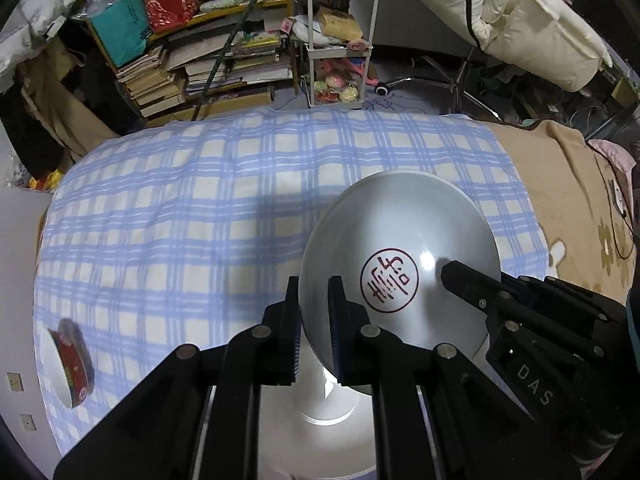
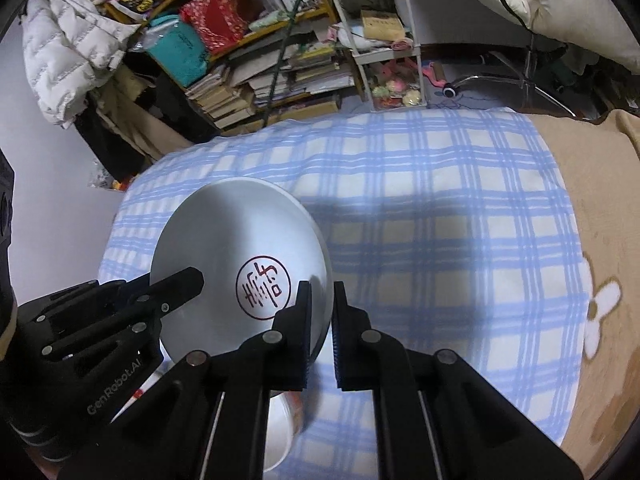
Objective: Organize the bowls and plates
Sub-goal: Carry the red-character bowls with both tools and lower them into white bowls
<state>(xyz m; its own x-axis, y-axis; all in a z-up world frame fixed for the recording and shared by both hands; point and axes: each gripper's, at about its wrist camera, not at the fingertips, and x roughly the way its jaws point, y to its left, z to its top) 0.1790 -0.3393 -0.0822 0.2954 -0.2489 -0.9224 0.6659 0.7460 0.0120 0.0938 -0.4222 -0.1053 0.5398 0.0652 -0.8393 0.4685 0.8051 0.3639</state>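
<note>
From the left wrist, the left tool [image 1: 314, 312] is clamped on the near-left rim of a white bowl [image 1: 400, 264] with a red seal in its bottom, held tilted above the checked blanket [image 1: 180, 208] on the bed. Directly under it sits a white plate [image 1: 320, 436]; a red-patterned bowl [image 1: 70, 360] lies well apart at the left edge.

From the right wrist, the right tool [image 2: 320, 320] is clenched on the opposite rim of the same bowl [image 2: 240, 248]. Below it another white dish [image 2: 280, 432] shows, partly hidden.

Judging by this, sorting is midway: the white bowl is not yet set down, and the red-patterned bowl is ungathered.
</note>
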